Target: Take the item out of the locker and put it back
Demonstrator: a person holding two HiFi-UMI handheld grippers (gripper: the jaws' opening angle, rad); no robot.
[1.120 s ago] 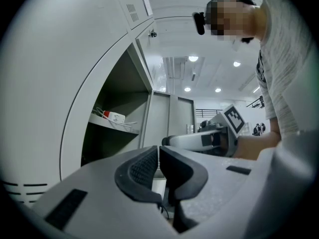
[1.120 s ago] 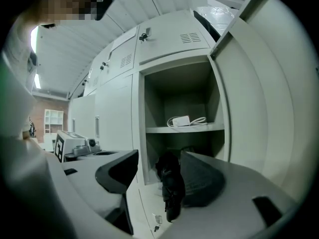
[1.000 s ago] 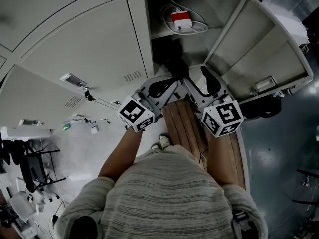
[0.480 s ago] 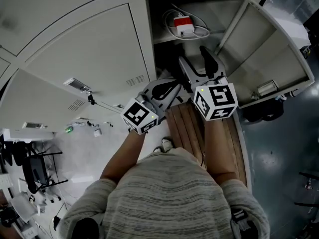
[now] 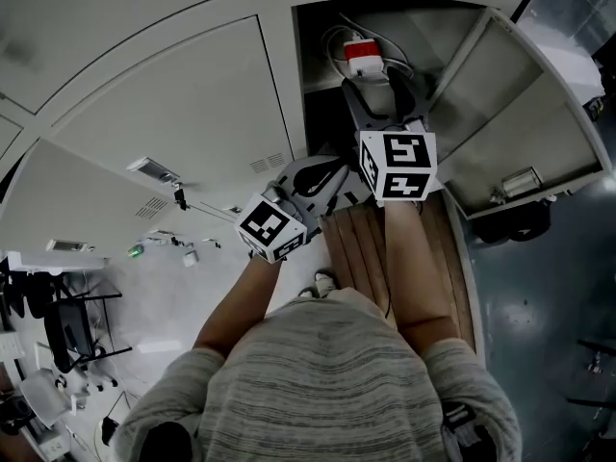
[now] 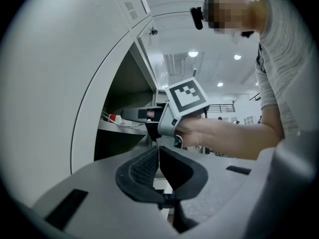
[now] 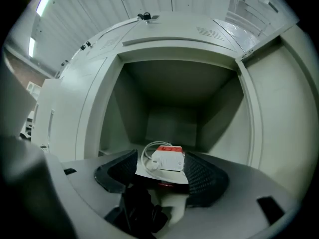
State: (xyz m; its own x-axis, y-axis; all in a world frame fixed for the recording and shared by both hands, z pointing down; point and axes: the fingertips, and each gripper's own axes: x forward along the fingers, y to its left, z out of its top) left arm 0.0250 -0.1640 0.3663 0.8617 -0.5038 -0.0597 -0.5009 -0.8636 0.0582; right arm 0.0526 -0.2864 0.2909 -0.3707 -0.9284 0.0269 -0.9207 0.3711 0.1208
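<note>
Item: a small white block with a red end (image 7: 167, 159) and a looped white cable (image 7: 145, 157) is seen lying on the locker shelf (image 7: 119, 156), inside the open compartment.
Right gripper (image 5: 377, 89): held level at the shelf, jaws spread wide; the item is framed between them at 12 o'clock, and contact cannot be judged.
Left gripper (image 6: 158, 163): jaws pressed together, nothing between them; held at 7 o'clock of the right gripper.
Locker door (image 5: 520, 104): swung open at 3 o'clock.
</note>
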